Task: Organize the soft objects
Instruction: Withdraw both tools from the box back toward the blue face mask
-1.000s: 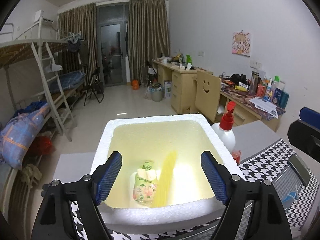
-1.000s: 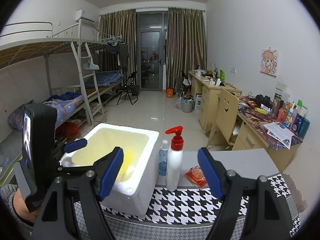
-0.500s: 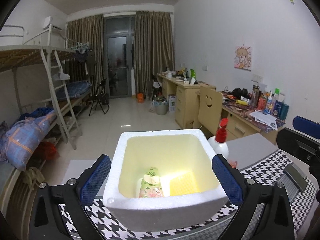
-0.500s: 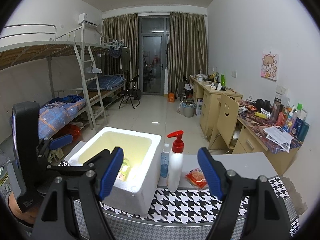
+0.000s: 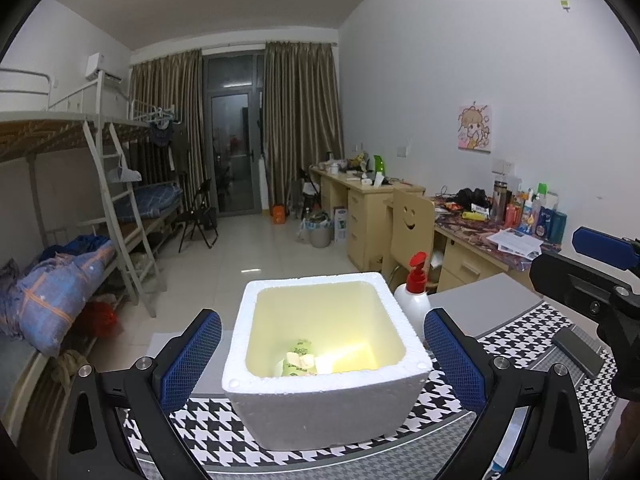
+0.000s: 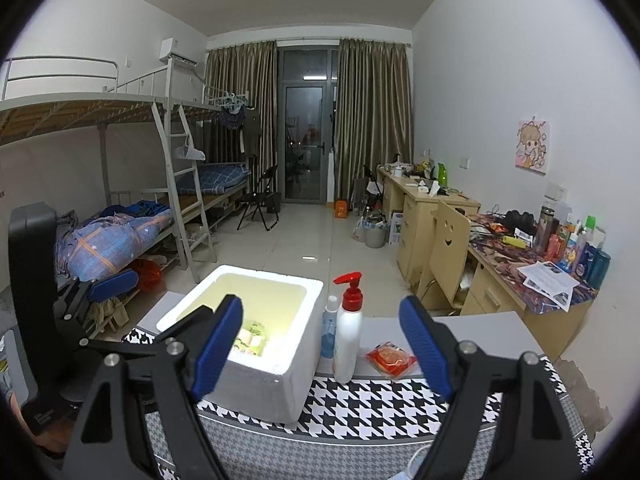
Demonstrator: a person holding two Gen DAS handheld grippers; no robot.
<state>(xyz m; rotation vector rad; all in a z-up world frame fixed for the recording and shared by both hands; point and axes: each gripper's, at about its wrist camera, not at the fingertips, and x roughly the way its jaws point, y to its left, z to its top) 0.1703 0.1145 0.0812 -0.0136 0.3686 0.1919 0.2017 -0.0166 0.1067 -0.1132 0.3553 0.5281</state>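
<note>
A white foam box stands on the houndstooth cloth, with a floral soft packet lying on its yellow floor. The box and the packet also show in the right wrist view. My left gripper is open and empty, held back in front of the box with a finger on each side. My right gripper is open and empty, over the table's front edge to the right of the box. A red soft packet lies on the grey tabletop beyond the cloth.
A white pump bottle with a red head and a small blue bottle stand right of the box. A dark flat object lies on the cloth at right. Desks, a chair and bunk beds line the room behind.
My left gripper has pulled back and up out of the box, leaving the floral packet inside. The right gripper has risen slightly.
</note>
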